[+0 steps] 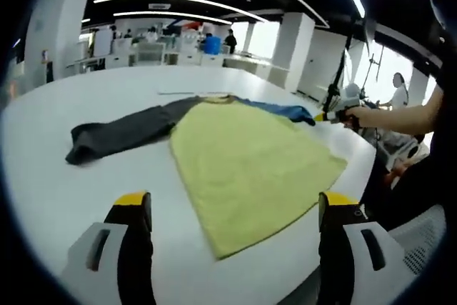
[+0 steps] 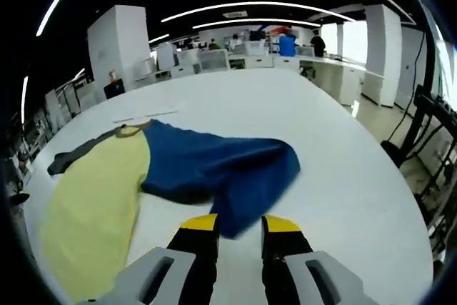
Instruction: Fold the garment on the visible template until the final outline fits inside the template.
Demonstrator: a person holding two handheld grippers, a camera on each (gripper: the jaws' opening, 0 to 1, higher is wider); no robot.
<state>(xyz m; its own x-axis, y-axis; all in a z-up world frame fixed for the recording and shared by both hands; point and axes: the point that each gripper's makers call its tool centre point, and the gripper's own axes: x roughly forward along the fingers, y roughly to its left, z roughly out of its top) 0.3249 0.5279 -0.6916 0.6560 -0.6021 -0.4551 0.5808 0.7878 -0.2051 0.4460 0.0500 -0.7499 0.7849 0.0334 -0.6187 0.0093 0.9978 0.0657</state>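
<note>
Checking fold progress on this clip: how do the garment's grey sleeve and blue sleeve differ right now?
The grey sleeve lies stretched out flat, away from the yellow body; the blue sleeve is bunched and partly doubled over. The grey sleeve lies free of both grippers; the blue sleeve's edge sits between the right gripper jaws. Both rest on the white table.

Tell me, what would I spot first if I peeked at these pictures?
A big shirt lies flat on the white table, with a yellow body, a dark grey sleeve spread to one side and a blue sleeve on the other. The right tool has its yellow tips nearly closed around the blue sleeve's end, while the left tool waits wide open before the yellow hem.
</note>
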